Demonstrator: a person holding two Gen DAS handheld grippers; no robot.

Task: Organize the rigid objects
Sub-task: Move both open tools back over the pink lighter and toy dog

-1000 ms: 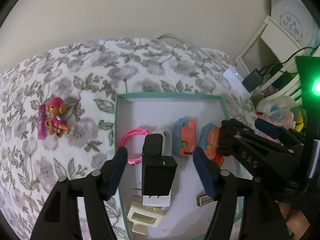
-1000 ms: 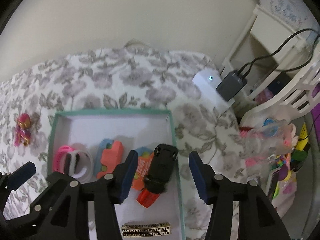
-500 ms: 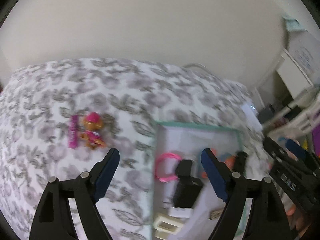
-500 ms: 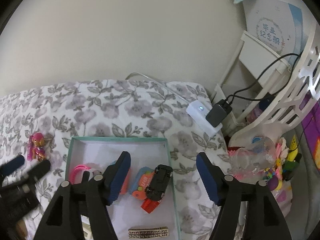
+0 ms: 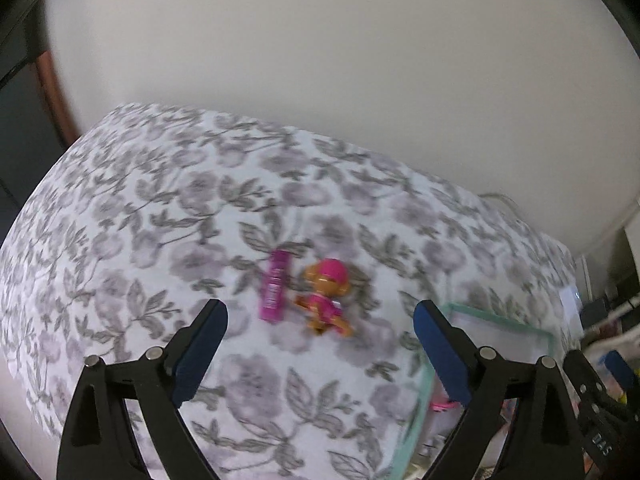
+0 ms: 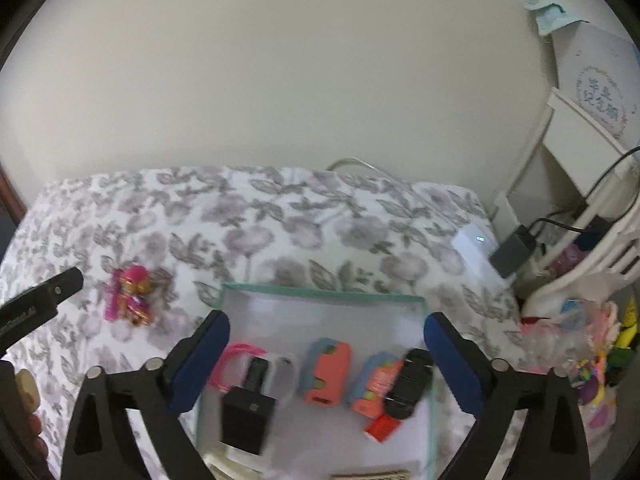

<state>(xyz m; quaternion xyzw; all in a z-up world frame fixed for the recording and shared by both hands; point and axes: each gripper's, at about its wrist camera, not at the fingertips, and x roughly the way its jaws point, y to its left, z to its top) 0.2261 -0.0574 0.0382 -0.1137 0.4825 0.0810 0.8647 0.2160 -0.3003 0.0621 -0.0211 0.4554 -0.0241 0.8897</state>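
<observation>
A pink-and-orange toy pup [image 5: 326, 294] and a magenta tube [image 5: 275, 286] lie side by side on the flowered cloth, just ahead of my left gripper [image 5: 320, 350], whose jaws are opening with nothing between them. In the right wrist view the pup [image 6: 134, 294] shows at the left. My right gripper [image 6: 326, 356] hovers above the green-rimmed box [image 6: 320, 291], its jaws opening and empty. In the box lie a black toy car [image 6: 410, 384], two orange-and-blue blocks [image 6: 326, 374], a black charger [image 6: 248, 412] and a pink band [image 6: 232, 362].
The box's corner [image 5: 500, 320] shows at the right of the left wrist view. A white adapter [image 6: 476, 246], cables and a white shelf stand to the right of the cloth. A cluttered bag of small toys [image 6: 592, 340] sits at the far right. The wall is behind.
My left gripper let go of the black charger in the box and swung left to the pup and tube. My right gripper released the black car, widened and rose a little.
</observation>
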